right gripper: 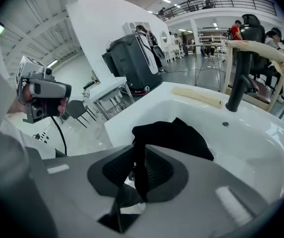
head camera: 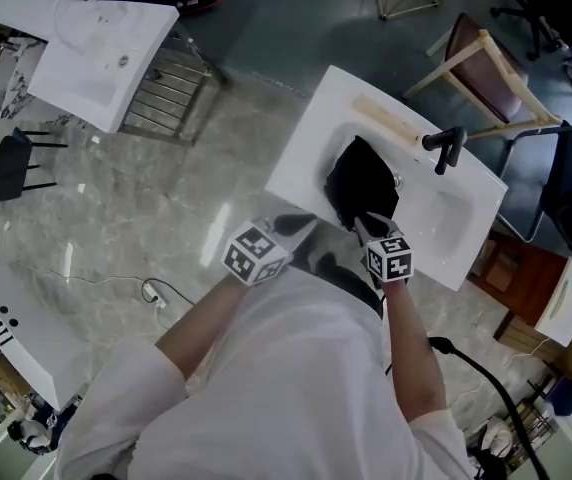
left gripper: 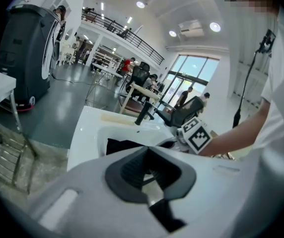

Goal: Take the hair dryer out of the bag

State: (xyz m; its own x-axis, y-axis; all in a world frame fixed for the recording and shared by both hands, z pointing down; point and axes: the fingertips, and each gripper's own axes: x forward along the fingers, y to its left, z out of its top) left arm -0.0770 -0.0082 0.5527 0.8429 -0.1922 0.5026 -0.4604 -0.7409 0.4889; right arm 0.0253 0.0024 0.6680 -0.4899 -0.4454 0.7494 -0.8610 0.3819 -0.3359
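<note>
A black bag (head camera: 361,183) lies crumpled in the basin of a white sink (head camera: 311,143); no hair dryer shows anywhere. My right gripper (head camera: 368,224) is at the bag's near edge. In the right gripper view a strip of the bag (right gripper: 177,135) hangs between the right gripper's (right gripper: 138,170) jaws, which stand slightly apart and do not clamp it. My left gripper (head camera: 301,230) hovers over the sink's near rim, left of the bag. In the left gripper view the left gripper (left gripper: 149,175) is shut and empty, with the bag (left gripper: 127,145) ahead.
A black faucet (head camera: 446,148) stands at the sink's back rim beside a pale strip (head camera: 391,120). A wooden-framed chair (head camera: 486,73) is behind the sink. Another white basin top (head camera: 106,48), a metal rack (head camera: 171,93) and a black stool (head camera: 11,163) are off to the left.
</note>
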